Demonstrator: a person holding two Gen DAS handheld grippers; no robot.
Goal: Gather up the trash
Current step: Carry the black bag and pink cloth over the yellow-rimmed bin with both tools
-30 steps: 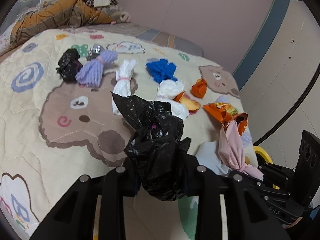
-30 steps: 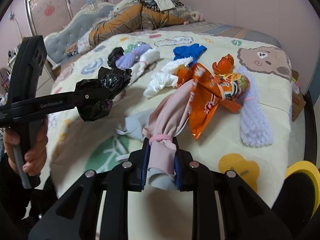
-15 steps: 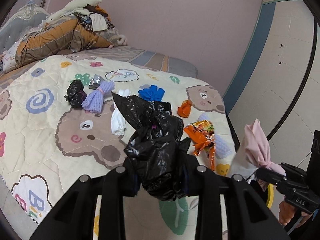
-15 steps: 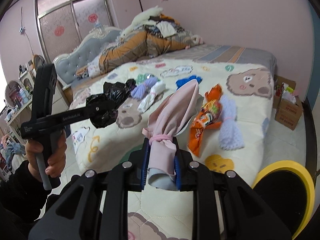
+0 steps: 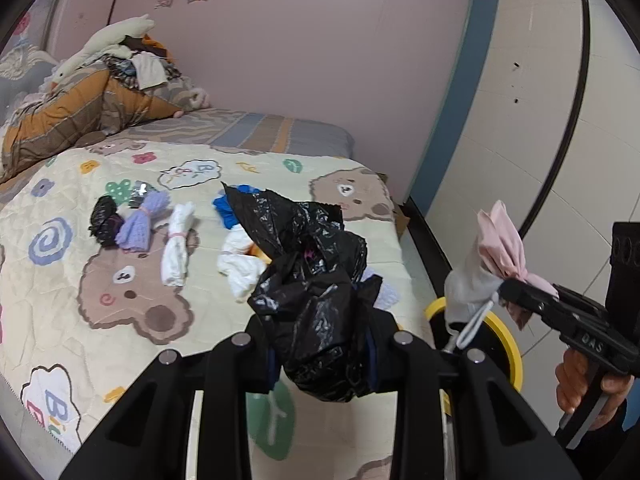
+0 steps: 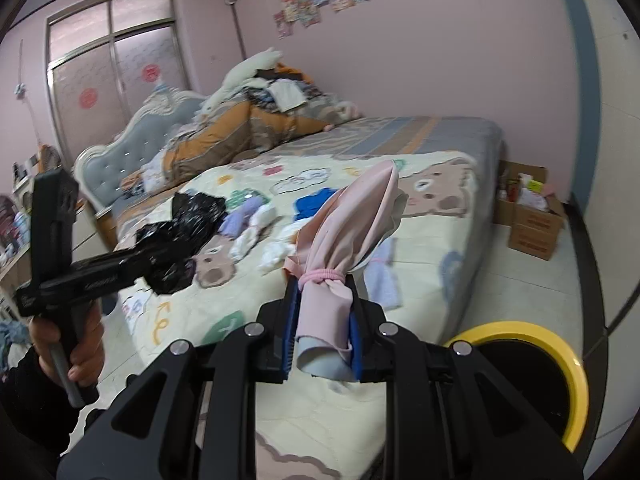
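Now black bag [image 5: 316, 300] clamped in L gripper [image 5: 320, 360], pink bundle [image 6: 340, 248] pinched upright in R gripper [image 6: 324, 344]; yellow-rimmed bin [image 6: 532, 368] seen lower right, nearer R.

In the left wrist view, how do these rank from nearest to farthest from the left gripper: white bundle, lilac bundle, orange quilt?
From the left gripper:
1. White bundle, on the bedspread, left of centre.
2. Lilac bundle, farther left.
3. Orange quilt, at the bed's head.

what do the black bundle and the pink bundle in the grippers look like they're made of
Black bundle: thin plastic film, probably a bag; glossy, crinkled highlights. Pink bundle: seemingly matte woven cloth; soft folds, no shine, cinched by a pink elastic band.
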